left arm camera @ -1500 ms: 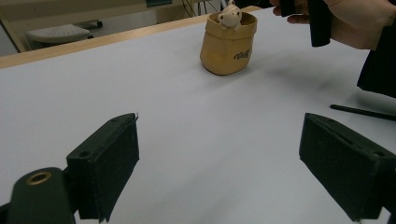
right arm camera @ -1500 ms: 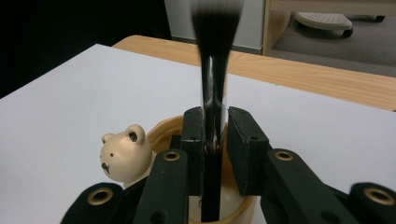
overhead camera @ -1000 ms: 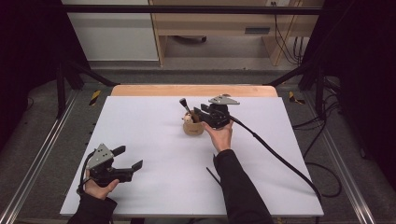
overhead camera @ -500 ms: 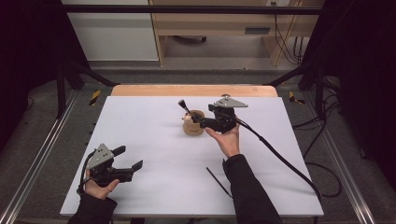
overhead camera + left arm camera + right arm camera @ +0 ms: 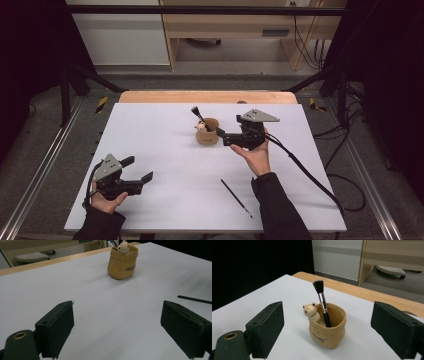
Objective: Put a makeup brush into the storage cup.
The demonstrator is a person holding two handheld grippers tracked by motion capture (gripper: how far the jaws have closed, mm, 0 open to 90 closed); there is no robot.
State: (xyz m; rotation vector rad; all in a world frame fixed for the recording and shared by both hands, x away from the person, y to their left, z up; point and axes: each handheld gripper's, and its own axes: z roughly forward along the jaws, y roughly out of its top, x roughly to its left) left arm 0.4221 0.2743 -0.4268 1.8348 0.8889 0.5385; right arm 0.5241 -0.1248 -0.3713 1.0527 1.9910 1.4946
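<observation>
You are holding the right gripper point(image 5: 222, 136) just right of the tan bear pot point(image 5: 206, 134), its jaws having just been opening and now spread wide with nothing between them. The makeup brush point(image 5: 322, 302) is standing tilted inside that pot, mid-table toward the far edge. Your left gripper point(image 5: 141, 170) is sitting near-left, jaws spread and empty. 1 black pencil point(image 5: 236, 198) is lying near-right.

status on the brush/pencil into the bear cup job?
Done: makeup brush stands in the bear cup. In hand: nothing; right gripper beside the cup, jaws just opened, empty. Left gripper open, idle near the table's front left. Left: black pencil lies on the white table.
</observation>
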